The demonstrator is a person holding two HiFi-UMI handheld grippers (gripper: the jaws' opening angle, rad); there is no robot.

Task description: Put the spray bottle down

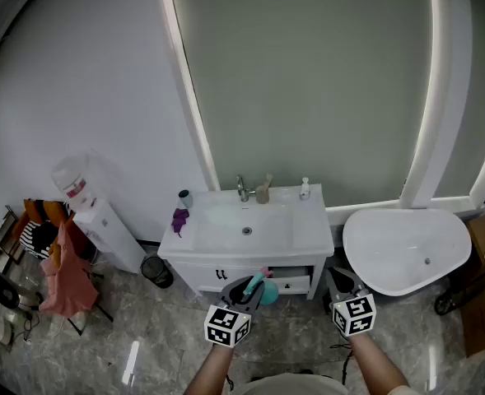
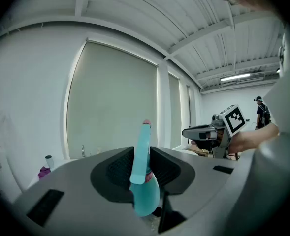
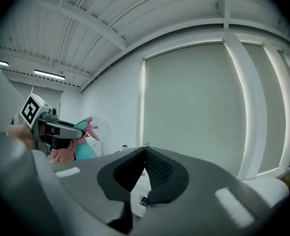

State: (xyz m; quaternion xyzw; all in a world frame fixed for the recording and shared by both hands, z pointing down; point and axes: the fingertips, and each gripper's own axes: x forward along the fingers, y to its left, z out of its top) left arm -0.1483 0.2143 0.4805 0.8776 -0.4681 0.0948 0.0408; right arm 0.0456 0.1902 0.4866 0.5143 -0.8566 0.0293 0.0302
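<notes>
Landmark: white vanity cabinet with a sink basin [image 1: 308,230] against the wall; everything below is placed off that.
Spray bottle: teal plastic spray bottle with a pink trigger head [image 1: 268,292], up in the air right in front of the vanity's drawer front and not resting on anything.
Left gripper: grey two-jaw gripper with a marker cube [image 1: 249,290], just in front of the vanity, and its pads are clamped tight on the bottle from both sides.
Right gripper: matching grey gripper [image 3: 145,152], off to the vanity's right front corner and apart from the bottle; its jaws are pressed together with nothing between them.
Faucet: chrome tap [image 1: 242,189] at the back edge of the vanity top.
Purple thing: small purple item [image 1: 180,219] on the vanity's left end; I can't tell what it is.
Bathtub: white oval tub [image 1: 407,249] just right of the vanity.
Water dispenser: white one with a jug on top [image 1: 102,220], left of the vanity.
Bin: small dark bin [image 1: 156,271] on the floor at the vanity's left side.
</notes>
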